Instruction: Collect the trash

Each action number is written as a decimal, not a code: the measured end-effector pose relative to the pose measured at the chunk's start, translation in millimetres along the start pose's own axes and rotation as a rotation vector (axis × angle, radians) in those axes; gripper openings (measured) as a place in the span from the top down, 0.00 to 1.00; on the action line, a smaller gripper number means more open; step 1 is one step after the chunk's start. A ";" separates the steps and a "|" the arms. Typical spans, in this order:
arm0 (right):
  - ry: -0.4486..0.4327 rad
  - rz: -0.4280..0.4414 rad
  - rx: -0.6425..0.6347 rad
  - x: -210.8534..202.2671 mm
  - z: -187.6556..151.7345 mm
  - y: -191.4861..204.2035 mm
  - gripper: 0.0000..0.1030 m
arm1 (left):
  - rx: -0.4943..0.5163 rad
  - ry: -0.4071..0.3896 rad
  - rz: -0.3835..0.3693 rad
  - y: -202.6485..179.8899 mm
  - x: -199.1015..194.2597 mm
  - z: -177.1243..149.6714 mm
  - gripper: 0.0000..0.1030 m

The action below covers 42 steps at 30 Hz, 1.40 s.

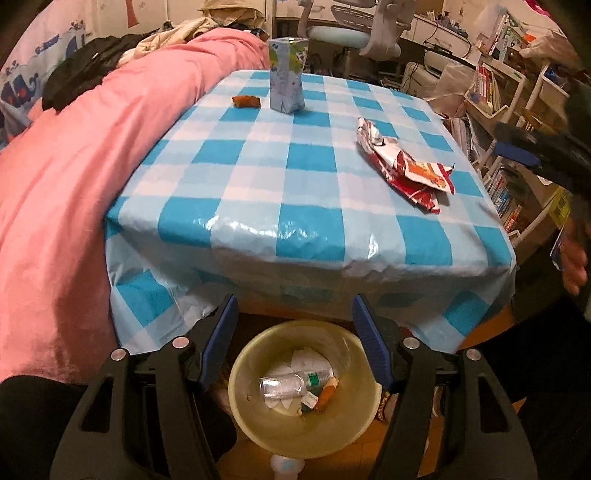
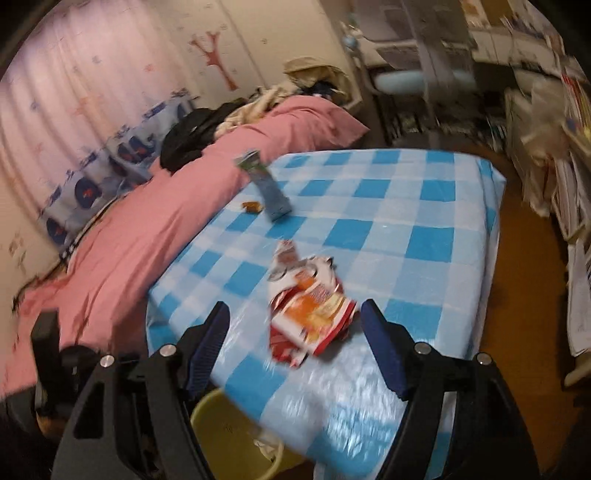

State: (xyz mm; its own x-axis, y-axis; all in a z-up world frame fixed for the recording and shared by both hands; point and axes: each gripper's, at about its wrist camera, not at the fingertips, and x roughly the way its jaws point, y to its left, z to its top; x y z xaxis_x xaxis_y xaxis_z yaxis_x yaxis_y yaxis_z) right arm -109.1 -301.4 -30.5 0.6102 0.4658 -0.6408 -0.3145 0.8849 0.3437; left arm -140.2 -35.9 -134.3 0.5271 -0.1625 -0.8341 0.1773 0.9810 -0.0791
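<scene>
A crumpled red and white snack wrapper (image 1: 406, 170) (image 2: 310, 317) lies on the blue checked table (image 1: 295, 221) (image 2: 406, 240). Further back stand a pale blue drink carton (image 1: 286, 74) (image 2: 267, 188) and a small orange scrap (image 1: 245, 100) (image 2: 252, 206). My left gripper (image 1: 294, 301) is open above a yellow bin (image 1: 243, 406) (image 2: 210, 417) under the table's near edge. The bin holds a clear plastic bottle (image 1: 291, 384) and small scraps. My right gripper (image 2: 295, 306) is open, just short of the wrapper, pads clear of it. That view is blurred.
A pink blanket (image 1: 92, 184) (image 2: 147, 229) with dark clothes on it borders the table's left side. Crowded bookshelves (image 1: 509, 177) line the right, and a desk chair (image 1: 332, 33) stands behind. A person's hand (image 1: 574, 258) shows at the right edge.
</scene>
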 end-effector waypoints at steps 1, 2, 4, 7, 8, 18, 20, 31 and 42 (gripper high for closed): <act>0.006 -0.007 -0.006 -3.9 -6.4 3.5 0.31 | -0.010 0.001 -0.013 1.4 -0.6 -2.6 0.40; 0.009 -0.003 0.004 -7.0 -11.2 3.9 0.31 | -0.023 0.000 -0.028 3.9 -2.3 -5.6 0.40; 0.005 0.029 0.067 -14.0 -19.1 1.5 0.31 | -0.039 -0.001 -0.036 8.0 -5.9 -10.5 0.40; -0.032 0.031 0.102 -23.7 -23.8 4.4 0.31 | -0.045 -0.015 -0.038 15.4 -17.4 -16.1 0.40; -0.035 0.033 0.101 -24.0 -24.2 7.3 0.31 | -0.044 -0.018 -0.032 18.4 -22.5 -18.0 0.40; -0.081 0.113 0.250 -20.6 -18.4 15.7 0.31 | -0.071 -0.048 -0.068 43.7 -71.3 -34.0 0.40; -0.067 0.109 0.244 -17.5 -19.0 20.1 0.31 | -0.085 -0.052 -0.100 47.2 -76.9 -37.0 0.40; -0.053 -0.016 0.157 -14.5 -18.1 25.0 0.28 | -0.016 -0.013 -0.129 24.1 -60.4 -31.5 0.38; 0.065 -0.136 0.025 31.9 7.0 15.0 0.28 | -0.184 0.444 -0.123 19.1 125.9 -92.1 0.38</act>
State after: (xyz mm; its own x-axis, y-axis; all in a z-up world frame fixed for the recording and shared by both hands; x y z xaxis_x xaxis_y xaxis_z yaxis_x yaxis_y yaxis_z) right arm -89.3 -273.3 -41.0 0.5975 0.3417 -0.7254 -0.2136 0.9398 0.2668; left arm -147.0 -27.8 -291.0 0.0992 -0.2567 -0.9614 0.0455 0.9663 -0.2533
